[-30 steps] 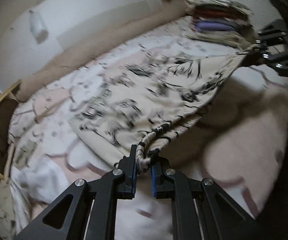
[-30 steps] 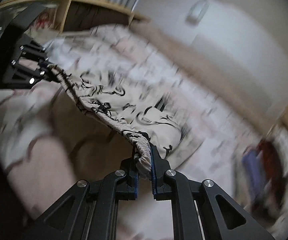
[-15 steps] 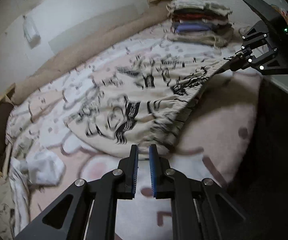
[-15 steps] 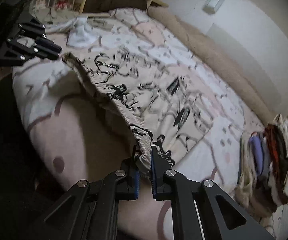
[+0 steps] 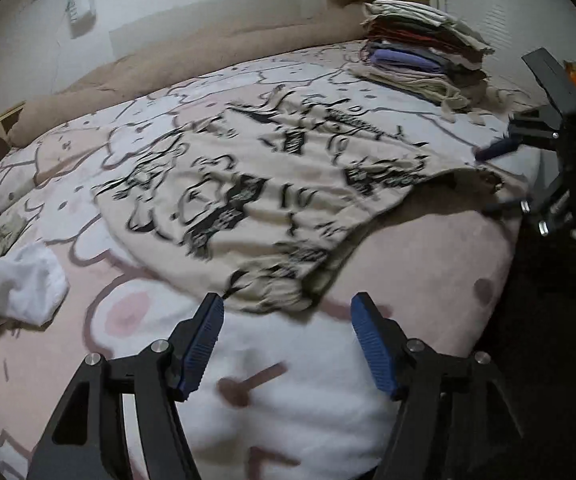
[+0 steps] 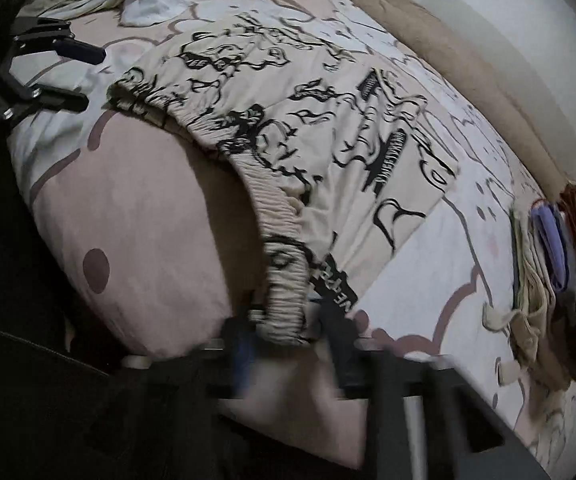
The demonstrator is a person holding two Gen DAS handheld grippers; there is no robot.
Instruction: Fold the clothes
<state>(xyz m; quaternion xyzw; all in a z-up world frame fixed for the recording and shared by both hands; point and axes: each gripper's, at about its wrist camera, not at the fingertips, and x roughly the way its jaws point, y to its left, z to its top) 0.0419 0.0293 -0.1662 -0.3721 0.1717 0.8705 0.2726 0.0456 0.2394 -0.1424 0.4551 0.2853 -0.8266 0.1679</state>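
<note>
Cream shorts with a black print (image 5: 272,184) lie spread on the bed, elastic waistband toward the front edge; they also show in the right wrist view (image 6: 288,132). My left gripper (image 5: 288,340) is open and empty just in front of the waistband's left end. My right gripper (image 6: 288,344) is blurred, its jaws apart on either side of the waistband's right end. From the left wrist view the right gripper (image 5: 503,176) looks open at the shorts' right corner.
A stack of folded clothes (image 5: 419,60) sits at the bed's far right, also in the right wrist view (image 6: 559,248). A white garment (image 5: 20,284) lies crumpled at the left. A beige bolster (image 5: 168,68) runs along the wall. The bed's front edge (image 5: 499,280) drops off.
Both grippers held the waistband stretched above the bed. The left let go first, then opened wide; the right has now opened too. The shorts have dropped flat on the bed.
</note>
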